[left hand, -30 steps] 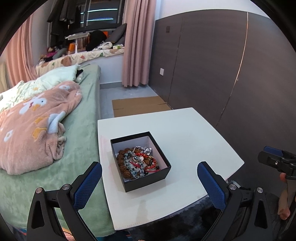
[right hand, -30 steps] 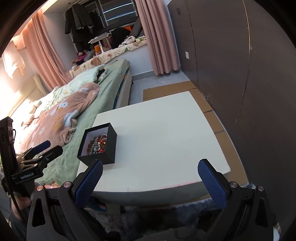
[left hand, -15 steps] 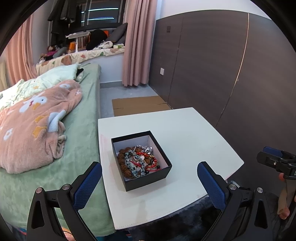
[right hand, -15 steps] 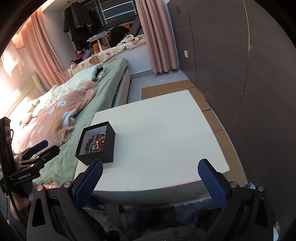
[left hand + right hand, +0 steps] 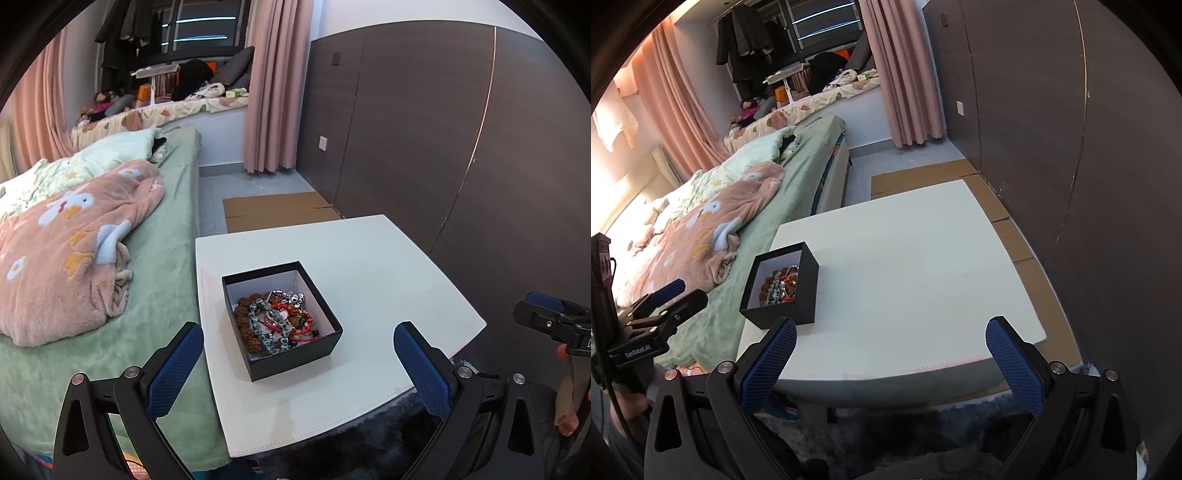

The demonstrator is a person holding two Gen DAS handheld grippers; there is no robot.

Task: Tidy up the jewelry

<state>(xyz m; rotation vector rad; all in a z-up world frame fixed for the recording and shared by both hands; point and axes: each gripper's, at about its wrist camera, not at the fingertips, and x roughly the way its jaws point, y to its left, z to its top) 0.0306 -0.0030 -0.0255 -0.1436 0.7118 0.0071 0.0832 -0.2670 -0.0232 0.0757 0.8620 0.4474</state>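
A black open box stands on the white table near its left edge. It holds a tangle of jewelry: brown beads, grey-blue beads, red cord, a silver chain. My left gripper is open and empty, short of the box, near the table's front edge. My right gripper is open and empty at the table's front edge. The box lies ahead of its left finger, and the jewelry shows inside.
A bed with a green sheet and a pink blanket adjoins the table's left side. A dark panelled wall runs along the right. Flat cardboard lies on the floor beyond the table. A dark rug lies below.
Both grippers have drifted slightly closer to the table. The box and jewelry have not moved. Both grippers stay open.
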